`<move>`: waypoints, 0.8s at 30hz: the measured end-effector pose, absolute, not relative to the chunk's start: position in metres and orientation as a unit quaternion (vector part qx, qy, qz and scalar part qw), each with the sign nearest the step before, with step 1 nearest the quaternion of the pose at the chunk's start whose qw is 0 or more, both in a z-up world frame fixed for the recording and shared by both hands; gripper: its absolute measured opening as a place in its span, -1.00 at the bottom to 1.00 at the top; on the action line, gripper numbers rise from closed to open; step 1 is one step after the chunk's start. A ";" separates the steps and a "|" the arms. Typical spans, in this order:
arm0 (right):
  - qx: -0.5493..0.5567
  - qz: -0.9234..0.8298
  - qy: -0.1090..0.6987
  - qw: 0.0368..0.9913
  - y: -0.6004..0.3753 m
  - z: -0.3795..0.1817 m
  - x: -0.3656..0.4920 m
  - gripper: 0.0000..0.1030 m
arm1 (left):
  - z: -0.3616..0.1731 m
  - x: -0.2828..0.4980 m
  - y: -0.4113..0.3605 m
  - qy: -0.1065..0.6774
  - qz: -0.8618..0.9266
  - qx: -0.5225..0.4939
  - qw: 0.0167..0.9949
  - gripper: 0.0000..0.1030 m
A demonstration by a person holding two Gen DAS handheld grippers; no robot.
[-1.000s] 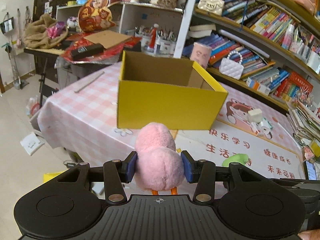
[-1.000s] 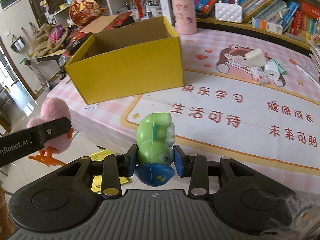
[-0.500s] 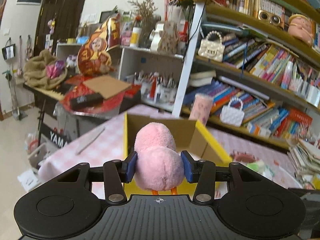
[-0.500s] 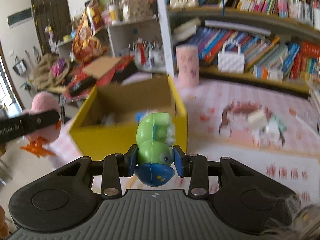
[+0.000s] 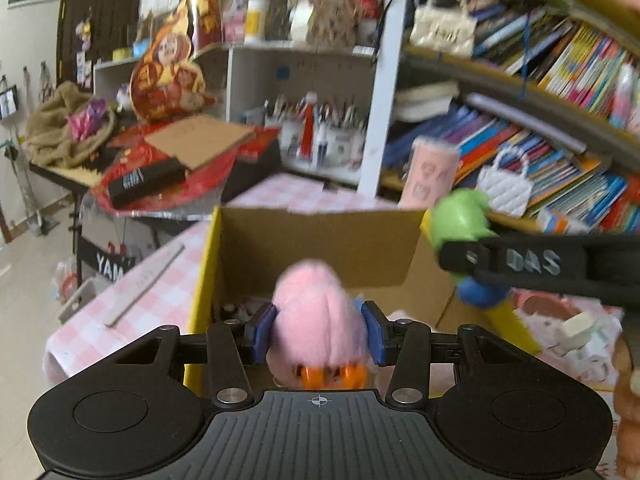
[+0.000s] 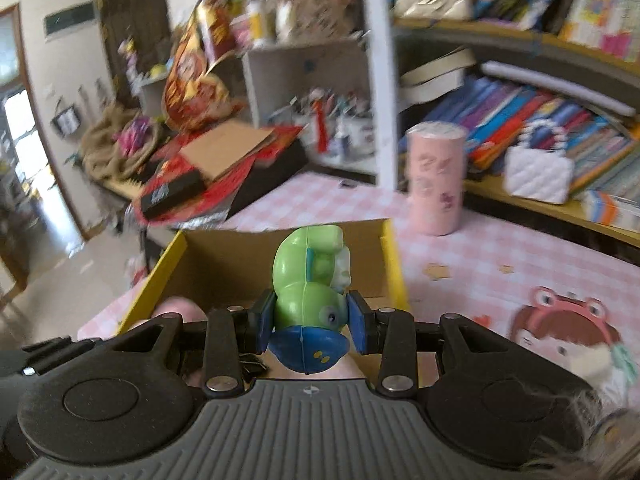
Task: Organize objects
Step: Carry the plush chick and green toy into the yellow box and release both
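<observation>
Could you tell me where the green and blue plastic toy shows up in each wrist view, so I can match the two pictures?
Left wrist view: the green and blue plastic toy sits right of centre, in the right claw, by the box's right wall.
Right wrist view: the toy is at centre, clamped between the pads.
Shared landmark: the yellow cardboard box below both toys.

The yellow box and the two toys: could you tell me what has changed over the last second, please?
Both grippers carried their toys forward to the yellow box: the pink plush toy in the left gripper now sits over its opening, and the green and blue toy in the right gripper has come in beside it. Nothing was released; both grips and the box's place on the table look unchanged.
</observation>
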State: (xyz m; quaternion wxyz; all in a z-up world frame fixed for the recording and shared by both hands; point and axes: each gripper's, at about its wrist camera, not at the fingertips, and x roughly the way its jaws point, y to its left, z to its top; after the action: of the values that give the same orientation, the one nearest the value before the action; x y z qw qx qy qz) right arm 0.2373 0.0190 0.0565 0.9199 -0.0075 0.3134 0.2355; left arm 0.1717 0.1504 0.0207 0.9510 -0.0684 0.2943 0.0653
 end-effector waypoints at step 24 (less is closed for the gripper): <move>-0.028 0.282 0.377 0.882 0.061 0.030 0.288 0.11 | 0.022 0.183 0.160 0.289 0.107 -0.078 0.948 0.20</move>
State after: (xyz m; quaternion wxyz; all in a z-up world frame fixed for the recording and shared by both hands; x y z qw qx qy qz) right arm 0.2884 0.0614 0.0300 0.8819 -0.0276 0.3770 0.2816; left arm 0.1833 0.1600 0.0223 0.9481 -0.0780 0.2890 0.1067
